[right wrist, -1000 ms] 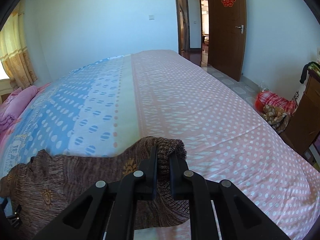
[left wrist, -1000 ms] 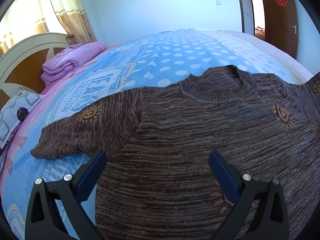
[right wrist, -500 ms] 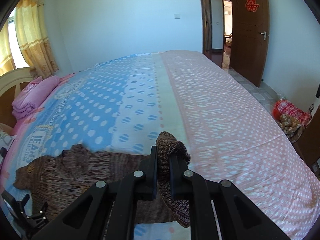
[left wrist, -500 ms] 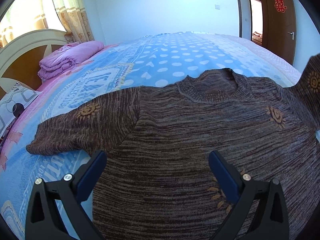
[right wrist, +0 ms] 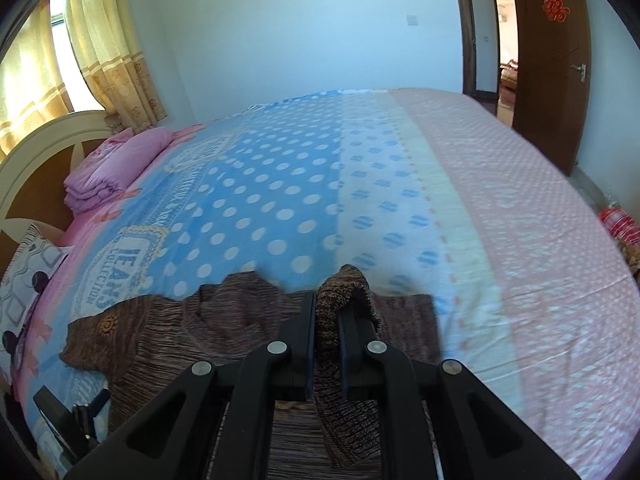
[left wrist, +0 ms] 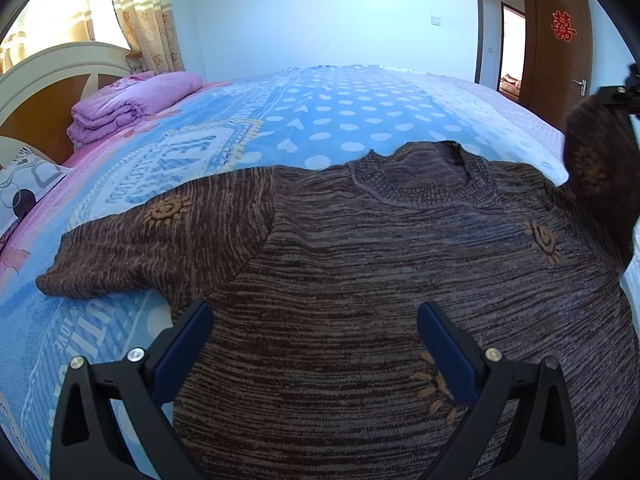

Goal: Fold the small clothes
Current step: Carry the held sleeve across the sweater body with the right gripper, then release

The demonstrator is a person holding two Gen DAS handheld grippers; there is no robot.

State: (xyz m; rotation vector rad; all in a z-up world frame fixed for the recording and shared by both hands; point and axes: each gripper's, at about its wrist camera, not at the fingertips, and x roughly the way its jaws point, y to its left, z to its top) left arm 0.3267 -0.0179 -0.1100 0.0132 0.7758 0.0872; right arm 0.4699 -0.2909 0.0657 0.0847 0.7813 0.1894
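A brown marled knit sweater (left wrist: 400,264) with orange sun motifs is lying flat beneath the spread left fingers (left wrist: 188,344); its sleeve cuff (right wrist: 340,304) is being pinched upright between the right fingers (right wrist: 302,344).

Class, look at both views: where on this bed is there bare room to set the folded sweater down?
Free: the pink dotted stretch right of the sweater, and the blue dotted area beyond its collar. Crowded: the headboard end, with the purple blanket and pillow.
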